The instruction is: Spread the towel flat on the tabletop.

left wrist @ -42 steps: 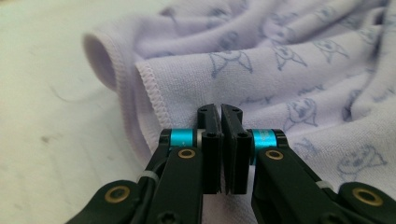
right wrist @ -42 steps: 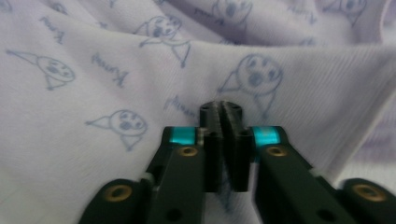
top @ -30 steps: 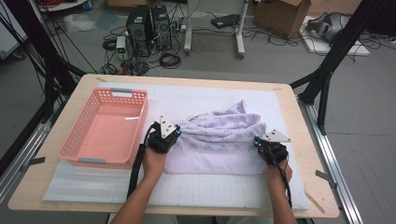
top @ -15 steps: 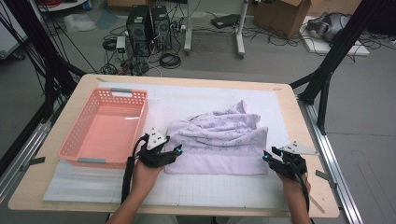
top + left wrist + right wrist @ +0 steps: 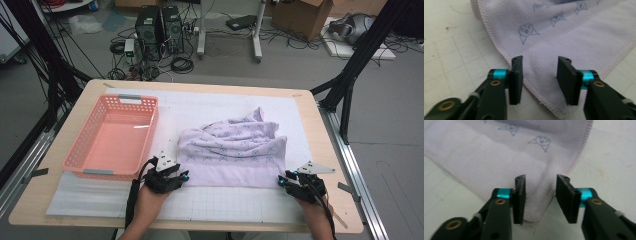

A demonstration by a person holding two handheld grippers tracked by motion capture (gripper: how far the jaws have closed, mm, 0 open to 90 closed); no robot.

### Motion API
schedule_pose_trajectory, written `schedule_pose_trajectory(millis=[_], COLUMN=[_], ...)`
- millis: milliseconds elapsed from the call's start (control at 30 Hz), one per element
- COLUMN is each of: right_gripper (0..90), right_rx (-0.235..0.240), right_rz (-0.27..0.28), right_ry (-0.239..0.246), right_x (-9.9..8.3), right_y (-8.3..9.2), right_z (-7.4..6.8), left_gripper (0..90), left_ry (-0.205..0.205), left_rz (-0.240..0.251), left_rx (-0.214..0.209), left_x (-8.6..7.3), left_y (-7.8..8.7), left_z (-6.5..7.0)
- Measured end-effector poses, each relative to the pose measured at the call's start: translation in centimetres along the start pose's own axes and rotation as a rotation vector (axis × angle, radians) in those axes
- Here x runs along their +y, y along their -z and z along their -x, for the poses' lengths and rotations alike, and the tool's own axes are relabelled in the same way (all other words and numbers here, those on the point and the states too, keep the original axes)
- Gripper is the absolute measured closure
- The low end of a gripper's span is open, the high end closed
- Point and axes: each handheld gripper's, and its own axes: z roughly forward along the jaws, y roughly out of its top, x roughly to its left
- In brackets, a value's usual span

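A lilac towel [image 5: 235, 150] printed with small cat faces lies on the white grid mat, its near edge pulled flat and its far part rumpled. My left gripper [image 5: 182, 175] sits at the towel's near left corner and my right gripper [image 5: 282, 181] at the near right corner. In the left gripper view the towel [image 5: 564, 32] corner lies between the jaws of the left gripper [image 5: 540, 60], which stand apart and do not pinch it. The right gripper [image 5: 540, 177] likewise straddles its towel [image 5: 486, 157] corner. Both pairs of jaws have just been closing, with towel between them.
A pink plastic basket [image 5: 80, 140] stands empty at the left of the mat [image 5: 100, 195]. The wooden table's near edge [image 5: 30, 210] lies just behind both hands. Beyond the table are computer towers [image 5: 160, 25], cables and black frame legs.
Both hands drew back toward the near edge, dragging the towel's near hem flat and wider. The jaws, shut on the towel corners before, have let go and now stand apart.
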Motion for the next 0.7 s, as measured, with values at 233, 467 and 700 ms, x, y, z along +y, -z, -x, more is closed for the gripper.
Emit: schedule_pose_trajectory(millis=[233,467,700], right_gripper=[86.0,86.3,86.4], right_rx=[0.038,0.043,0.042], right_rz=[-0.004,-0.008,-0.008], right_ry=[-0.033,-0.031,-0.016], right_x=[-0.3,-1.5,-3.1], right_y=[0.4,2.1,4.8], right_z=[-0.3,-1.3,-3.2], left_gripper=[88.1,88.2,88.2], left_ry=[0.031,0.083,0.087], left_rz=[-0.005,0.041,0.057], left_rx=[-0.039,-0.090,-0.126], left_x=[-0.6,-2.3,-4.6], left_y=[0.8,3.4,6.3], left_z=[-0.2,0.4,1.9])
